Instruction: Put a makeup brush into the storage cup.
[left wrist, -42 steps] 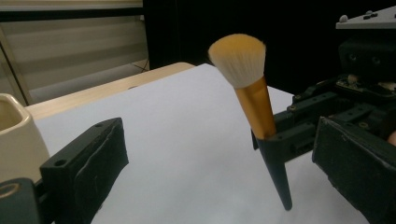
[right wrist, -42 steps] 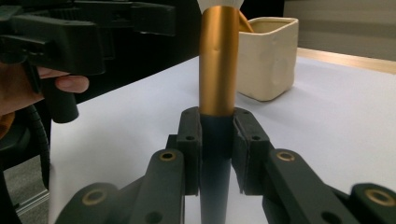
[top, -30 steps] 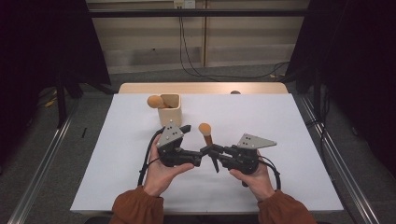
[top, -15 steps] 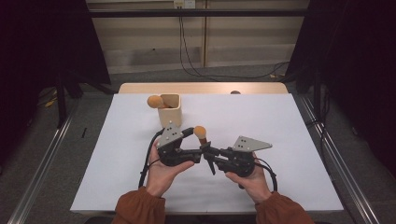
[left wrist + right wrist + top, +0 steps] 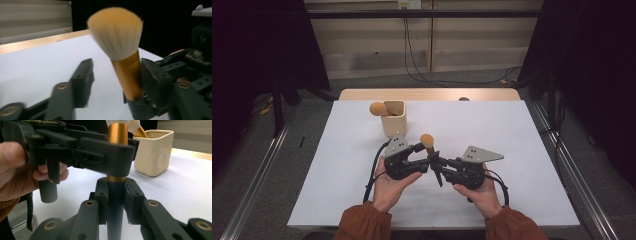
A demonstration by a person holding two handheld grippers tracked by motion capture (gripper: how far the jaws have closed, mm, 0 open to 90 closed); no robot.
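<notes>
**Makeup brush held upright between both tongs**

I see the cream square holder [image 5: 393, 119] standing toward the far side of the desk [image 5: 522, 150], with another orange-tipped brush [image 5: 378, 108] leaning out of its left side. My right tongs [image 5: 115, 195] are clamped on the dark lower handle of the makeup brush [image 5: 427, 142], which stands upright just in front of the holder. My left tongs [image 5: 113, 75] are spread wide; the brush's gold ferrule lies against one jaw, the other jaw well apart from it. Compared with a second ago, both hands have drawn together and the brush has shifted left, closer to the left tongs.
</notes>
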